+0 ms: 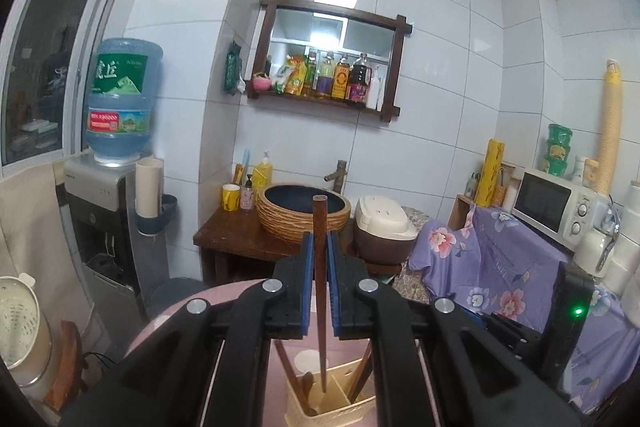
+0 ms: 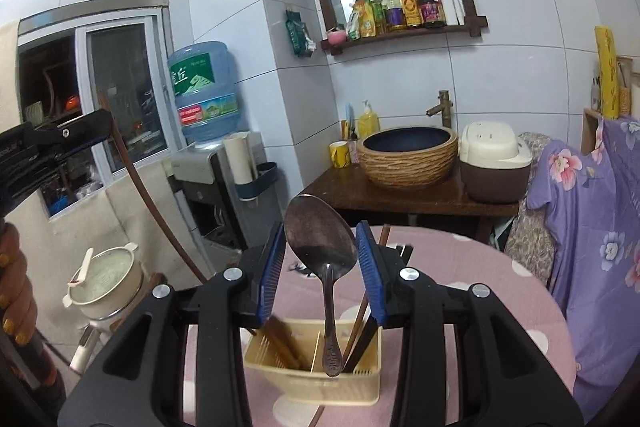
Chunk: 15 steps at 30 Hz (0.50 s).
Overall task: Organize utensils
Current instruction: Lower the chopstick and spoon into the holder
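Desk (image 2: 500,291) with a pink, white-spotted cloth fills the near ground, with a purple flowered cloth (image 2: 592,227) hanging to its right. On the desk stands a cream utensil holder (image 2: 320,383) with slotted walls and inner dividers. Its left compartment holds brown wooden pieces, and dark chopsticks (image 2: 362,331) lean in its right compartment.

Left tool (image 1: 319,259) is pressed together on a brown wooden chopstick (image 1: 320,227). The stick runs nearly upright between the blue pads, its blunt top standing above them and its thin end hanging over the holder's middle compartment; whether it touches the holder cannot be told. In the right wrist view this tool sits at the far left, a hand (image 2: 16,291) below it.

Right tool (image 2: 320,267) pinches a metal spoon (image 2: 322,247) by the sides of its bowl, the pads partly spread to that width. The bowl points up and the handle hangs down, its end in front of the holder's middle divider.
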Available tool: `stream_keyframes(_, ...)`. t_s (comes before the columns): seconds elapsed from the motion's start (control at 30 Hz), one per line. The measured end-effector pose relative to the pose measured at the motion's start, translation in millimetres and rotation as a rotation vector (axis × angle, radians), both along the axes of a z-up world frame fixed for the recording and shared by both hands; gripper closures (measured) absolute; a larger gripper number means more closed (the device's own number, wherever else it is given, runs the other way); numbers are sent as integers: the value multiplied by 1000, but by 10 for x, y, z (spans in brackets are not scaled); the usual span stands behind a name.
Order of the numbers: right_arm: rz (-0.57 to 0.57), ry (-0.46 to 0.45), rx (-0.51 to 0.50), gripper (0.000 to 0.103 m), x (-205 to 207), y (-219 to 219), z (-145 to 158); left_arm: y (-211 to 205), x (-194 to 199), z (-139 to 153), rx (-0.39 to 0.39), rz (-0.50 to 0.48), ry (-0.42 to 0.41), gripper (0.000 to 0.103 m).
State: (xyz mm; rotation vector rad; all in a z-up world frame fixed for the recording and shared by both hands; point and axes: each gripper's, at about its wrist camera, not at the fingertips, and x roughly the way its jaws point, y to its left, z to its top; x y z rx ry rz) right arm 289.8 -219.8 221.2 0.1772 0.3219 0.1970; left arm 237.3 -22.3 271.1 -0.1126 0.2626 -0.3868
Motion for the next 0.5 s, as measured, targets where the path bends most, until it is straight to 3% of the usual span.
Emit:
stream_keyframes(0.27, -40, 42, -63, 66, 317, 116, -466, -209, 241, -602, 30, 35, 75, 95)
stream_keyframes(0.5, -41, 98, -71, 66, 340, 120, -909, -279, 306, -1127, 57, 41, 155, 95)
